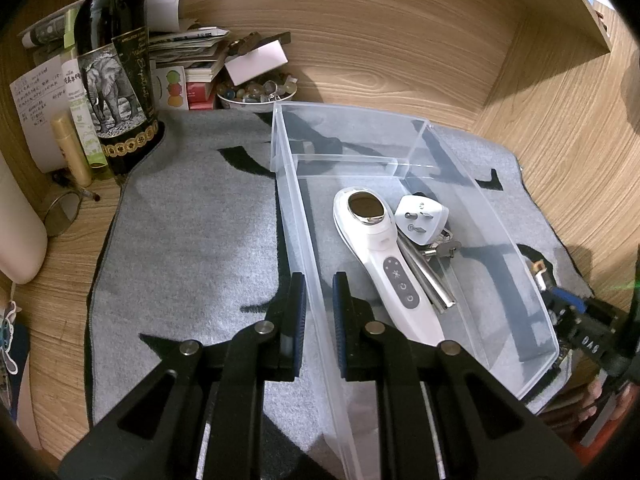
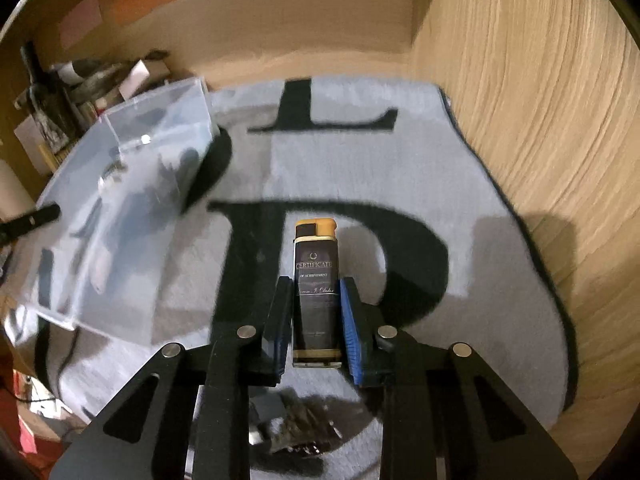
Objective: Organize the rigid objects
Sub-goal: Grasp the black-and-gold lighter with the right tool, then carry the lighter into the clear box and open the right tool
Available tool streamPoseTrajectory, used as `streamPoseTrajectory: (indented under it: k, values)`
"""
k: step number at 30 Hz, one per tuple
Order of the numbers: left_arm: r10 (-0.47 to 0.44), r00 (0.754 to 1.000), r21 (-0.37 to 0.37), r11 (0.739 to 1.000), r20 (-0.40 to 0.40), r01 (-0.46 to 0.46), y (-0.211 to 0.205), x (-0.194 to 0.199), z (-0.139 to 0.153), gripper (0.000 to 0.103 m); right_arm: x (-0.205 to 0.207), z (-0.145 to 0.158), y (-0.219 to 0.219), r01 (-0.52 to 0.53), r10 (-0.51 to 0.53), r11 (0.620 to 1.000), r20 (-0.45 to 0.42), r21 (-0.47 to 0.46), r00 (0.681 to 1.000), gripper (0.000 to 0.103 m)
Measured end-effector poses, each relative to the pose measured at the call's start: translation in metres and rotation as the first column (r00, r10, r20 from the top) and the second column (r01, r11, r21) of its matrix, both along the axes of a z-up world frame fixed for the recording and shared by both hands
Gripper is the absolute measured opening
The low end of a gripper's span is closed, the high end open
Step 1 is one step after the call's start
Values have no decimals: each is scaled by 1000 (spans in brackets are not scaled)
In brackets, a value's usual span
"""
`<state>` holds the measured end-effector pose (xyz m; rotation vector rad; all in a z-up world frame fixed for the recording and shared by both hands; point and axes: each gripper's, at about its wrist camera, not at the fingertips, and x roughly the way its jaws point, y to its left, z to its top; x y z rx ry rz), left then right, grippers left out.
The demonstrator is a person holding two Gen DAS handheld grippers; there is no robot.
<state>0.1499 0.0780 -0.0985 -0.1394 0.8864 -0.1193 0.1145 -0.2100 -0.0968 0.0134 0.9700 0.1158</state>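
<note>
A clear plastic bin (image 1: 532, 280) stands on a grey mat with black letters (image 1: 180, 240). Inside lie a white handheld device (image 1: 380, 248), a white plug adapter (image 1: 422, 214), and keys with a metal bar (image 1: 436, 264). My left gripper (image 1: 319, 292) is shut on the bin's left wall. My right gripper (image 2: 316, 292) is shut on a dark lighter with an orange top (image 2: 316, 276), held above the mat (image 2: 500, 260). The bin shows blurred at the left of the right wrist view (image 2: 132, 216). In the left wrist view the right gripper (image 1: 560, 292) and lighter tip (image 1: 538, 268) show at the bin's right.
A dark wine bottle with an elephant label (image 1: 116, 76), tubes (image 1: 72, 148), stacked papers (image 1: 192, 48) and a bowl of stones (image 1: 256, 94) crowd the back left. Wooden walls (image 2: 540, 120) enclose the desk at back and right. Small dark objects (image 2: 296, 420) lie under my right gripper.
</note>
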Motion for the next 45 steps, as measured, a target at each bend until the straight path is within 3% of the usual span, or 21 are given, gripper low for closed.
streamPoseTrajectory:
  k: [12, 22, 34, 45]
  values:
    - [-1, 1000, -1, 1000, 1, 1, 0, 0, 0, 13, 20, 51, 38, -94, 90, 995, 158, 21, 983, 22]
    - [1, 1000, -3, 1000, 0, -1, 1, 0, 0, 13, 37, 68, 82, -219, 214, 976, 216, 1, 953, 22]
    - [1, 1000, -4, 1000, 0, -1, 0, 1, 0, 13, 44, 42, 135, -387, 385, 922, 121, -2, 915, 22]
    - [1, 1000, -7, 1000, 0, -1, 0, 1, 0, 13, 48, 14, 150, -440, 440, 898, -11, 6, 898, 22]
